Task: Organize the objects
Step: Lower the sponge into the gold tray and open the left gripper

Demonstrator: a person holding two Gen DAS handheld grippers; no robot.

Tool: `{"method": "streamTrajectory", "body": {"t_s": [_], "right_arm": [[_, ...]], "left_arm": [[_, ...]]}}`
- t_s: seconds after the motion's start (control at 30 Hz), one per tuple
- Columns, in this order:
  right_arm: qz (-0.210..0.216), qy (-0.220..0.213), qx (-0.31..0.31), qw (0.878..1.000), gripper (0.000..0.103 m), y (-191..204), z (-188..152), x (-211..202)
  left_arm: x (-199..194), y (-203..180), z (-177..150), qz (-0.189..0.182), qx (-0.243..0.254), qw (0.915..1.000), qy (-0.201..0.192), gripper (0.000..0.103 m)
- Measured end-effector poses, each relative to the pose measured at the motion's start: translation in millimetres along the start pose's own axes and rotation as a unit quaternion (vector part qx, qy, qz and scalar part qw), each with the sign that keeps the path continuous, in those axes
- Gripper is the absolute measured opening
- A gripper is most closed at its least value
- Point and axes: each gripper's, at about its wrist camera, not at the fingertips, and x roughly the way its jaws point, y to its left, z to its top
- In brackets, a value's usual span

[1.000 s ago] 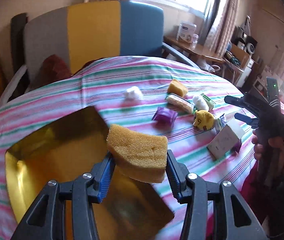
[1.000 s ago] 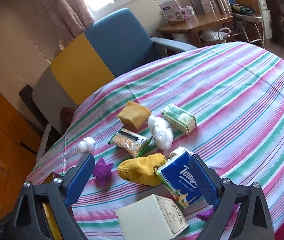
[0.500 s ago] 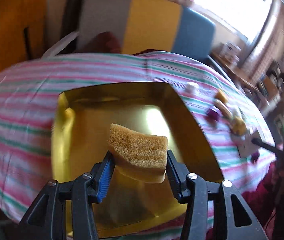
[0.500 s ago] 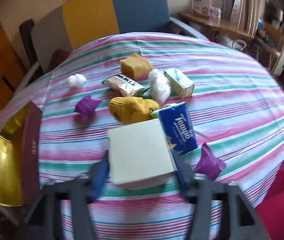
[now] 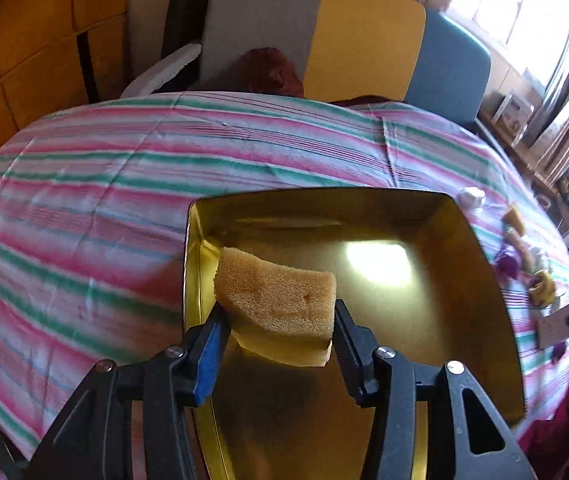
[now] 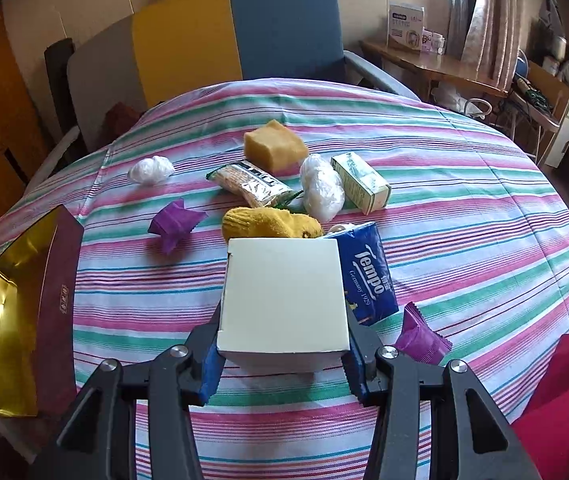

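My left gripper (image 5: 278,320) is shut on a yellow sponge (image 5: 276,298) and holds it above the open gold-lined box (image 5: 484,280). My right gripper (image 6: 282,354) has its jaws closed against the sides of a white carton (image 6: 282,296) that rests on the striped table. Behind the carton lie a yellow glove (image 6: 268,222), a blue Tempo tissue pack (image 6: 368,276), a second sponge (image 6: 274,150), a snack packet (image 6: 250,184), a green box (image 6: 360,182), two purple wrappers (image 6: 174,224) and clear plastic wads (image 6: 320,188).
The gold box with a maroon side (image 6: 58,304) stands at the table's left edge in the right wrist view. A grey, yellow and blue chair (image 6: 204,40) stands behind the table. A red cloth (image 6: 564,400) lies at the near right.
My left gripper has carried the sponge left from over the table to above the gold box. My right gripper has moved onto the white carton and closed on its sides.
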Motion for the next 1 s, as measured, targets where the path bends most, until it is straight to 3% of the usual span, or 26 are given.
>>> {"method": "streamTrajectory", "body": {"t_s": [0.2, 0.27, 0.43, 0.5, 0.7, 0.83, 1.0], "right_arm": [[0.000, 0.001, -0.006, 1.000, 0.050, 2.6, -1.1, 2.8], [-0.003, 0.003, -0.010, 1.000, 0.050, 4.0, -1.4, 4.2], [-0.007, 0.006, -0.015, 1.000, 0.050, 5.1, -1.8, 7.0], [-0.011, 0.006, -0.015, 1.000, 0.050, 5.1, -1.3, 8.0], [-0.012, -0.001, -0.013, 1.000, 0.050, 3.8, -0.8, 5.5], [-0.016, 0.001, -0.018, 1.000, 0.050, 6.3, -1.0, 7.5], [-0.021, 0.000, -0.027, 0.999, 0.050, 9.0, -2.5, 8.0]], "left_arm": [[29.4, -2.3, 31.6, 0.049, 0.024, 0.9985, 0.002, 0.055], [38.7, 2.9, 36.6, 0.058, 0.010, 0.9982, 0.010, 0.062], [34.4, 9.0, 39.7, 0.023, -0.014, 0.9996, -0.001, 0.081], [23.4, 6.6, 36.8, 0.031, -0.011, 0.9994, -0.012, 0.082], [-31.4, 6.7, 11.2, 0.041, -0.012, 0.9970, -0.065, 0.082], [-66.1, -3.4, -29.7, 0.022, -0.013, 0.9964, -0.082, 0.082], [-94.0, -24.1, -78.4, 0.043, -0.011, 0.9937, -0.103, 0.082]]}}
